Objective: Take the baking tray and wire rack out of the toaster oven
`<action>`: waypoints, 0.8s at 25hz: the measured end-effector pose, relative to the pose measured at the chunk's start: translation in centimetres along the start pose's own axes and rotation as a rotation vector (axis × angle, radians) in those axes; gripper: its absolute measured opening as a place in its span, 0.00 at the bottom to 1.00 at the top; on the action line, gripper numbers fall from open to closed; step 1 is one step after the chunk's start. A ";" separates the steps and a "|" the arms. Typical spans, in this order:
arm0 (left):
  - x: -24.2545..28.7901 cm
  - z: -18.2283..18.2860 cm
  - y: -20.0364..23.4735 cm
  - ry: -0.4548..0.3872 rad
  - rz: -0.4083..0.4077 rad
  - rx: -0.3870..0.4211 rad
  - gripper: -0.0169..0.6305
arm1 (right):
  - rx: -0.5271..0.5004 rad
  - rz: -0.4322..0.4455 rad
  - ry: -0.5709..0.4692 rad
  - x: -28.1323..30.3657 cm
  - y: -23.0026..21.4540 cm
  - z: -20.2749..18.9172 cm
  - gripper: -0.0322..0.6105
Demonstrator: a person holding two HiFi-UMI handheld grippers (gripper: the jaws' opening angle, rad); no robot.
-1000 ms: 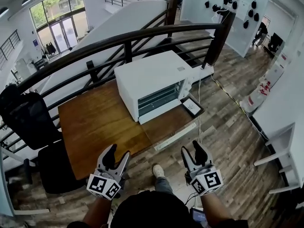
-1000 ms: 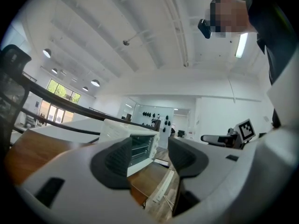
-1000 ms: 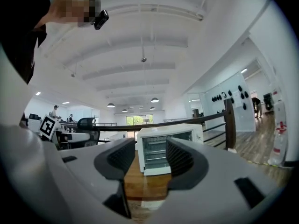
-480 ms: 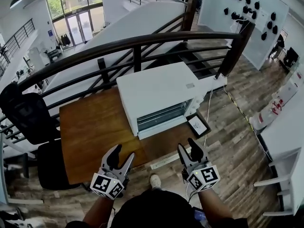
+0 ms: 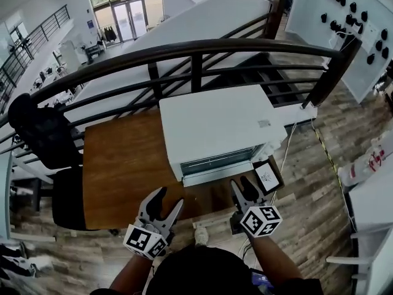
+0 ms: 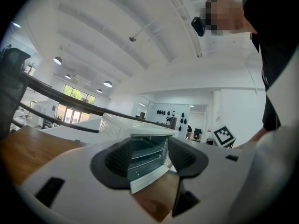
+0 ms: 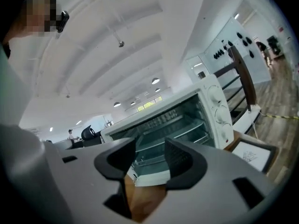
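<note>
An open mezzanine with plank flooring [image 5: 307, 183] and a dark curved railing [image 5: 196, 45] lay beyond one brown wooden table [image 5: 123, 165], just ahead of both grippers. On it stood one boxy white toaster oven [image 5: 215, 125], its glass door apparently not yet opened. Metal wire shelves [image 7: 187, 129] showed through the glass, though tray and rack could not be told apart. The left gripper [image 5: 169, 196] and right gripper [image 5: 242, 186], two in all, hung empty with jaws apart, short of the door. This was likely the approach. Next the door needed pulling down.
</note>
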State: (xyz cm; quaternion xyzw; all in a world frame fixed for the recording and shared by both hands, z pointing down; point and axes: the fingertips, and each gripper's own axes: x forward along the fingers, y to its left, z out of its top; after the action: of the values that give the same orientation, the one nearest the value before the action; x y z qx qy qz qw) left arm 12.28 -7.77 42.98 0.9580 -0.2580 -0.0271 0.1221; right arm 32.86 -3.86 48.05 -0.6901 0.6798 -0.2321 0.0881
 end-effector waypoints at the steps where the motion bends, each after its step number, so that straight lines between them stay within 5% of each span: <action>1: 0.0 -0.3 0.0 0.006 0.013 -0.007 0.41 | 0.013 0.010 0.020 0.8 -0.2 -0.4 0.34; 15: -4.4 -3.4 4.7 0.073 0.270 -0.081 0.41 | 0.338 0.044 0.168 10.7 -3.7 -4.3 0.33; 20: -4.9 -3.5 5.3 0.104 0.301 -0.087 0.41 | 0.553 0.015 0.171 13.7 -4.7 -5.0 0.35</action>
State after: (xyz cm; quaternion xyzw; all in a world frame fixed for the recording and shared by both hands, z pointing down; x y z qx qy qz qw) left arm 5.86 -9.02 47.67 0.9025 -0.3903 0.0298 0.1793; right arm 34.42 -16.01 57.25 -0.6127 0.6008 -0.4653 0.2172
